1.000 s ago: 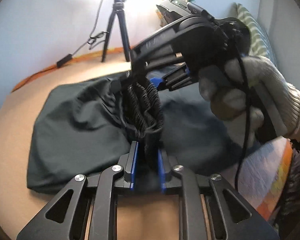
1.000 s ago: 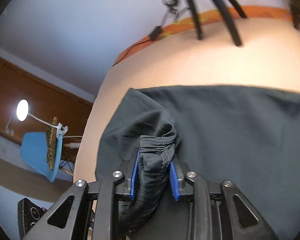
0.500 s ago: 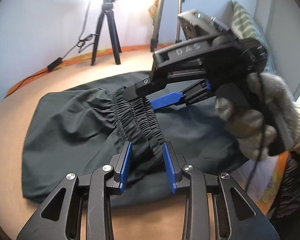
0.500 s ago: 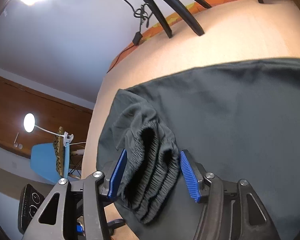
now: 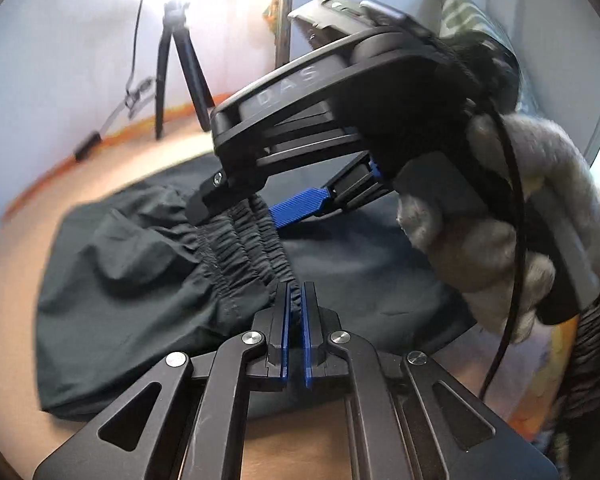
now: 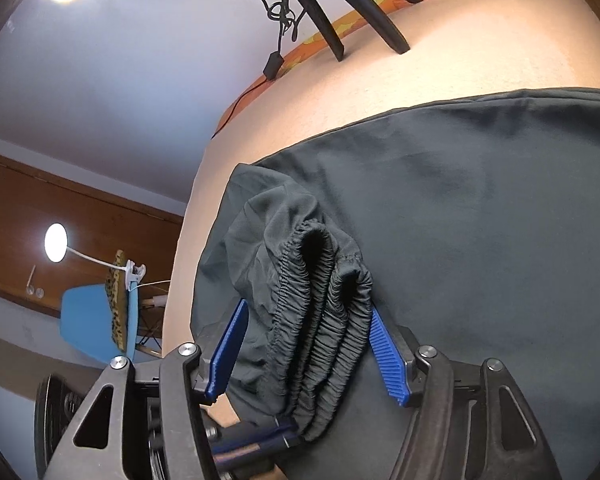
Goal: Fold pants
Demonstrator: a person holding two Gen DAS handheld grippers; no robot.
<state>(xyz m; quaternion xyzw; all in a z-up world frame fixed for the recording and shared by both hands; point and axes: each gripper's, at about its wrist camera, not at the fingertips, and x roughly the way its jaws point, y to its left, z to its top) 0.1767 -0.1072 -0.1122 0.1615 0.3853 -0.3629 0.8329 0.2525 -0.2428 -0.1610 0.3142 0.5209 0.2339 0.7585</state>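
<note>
Since the earlier frame, the left gripper (image 5: 296,300) is clamped onto the dark grey pants' (image 5: 148,256) gathered elastic waistband (image 6: 324,320); the right gripper's (image 6: 312,344) jaws are spread around it.

From my feed, pale blue walls (image 5: 60,40) ring a peach-coloured surface (image 6: 480,52) edged in orange. A black tripod (image 5: 180,76) stands at its far side under a bright glare. Off to the left I see wood panelling (image 6: 80,216), a round white lamp (image 6: 55,242) and a blue chair (image 6: 88,320).
</note>
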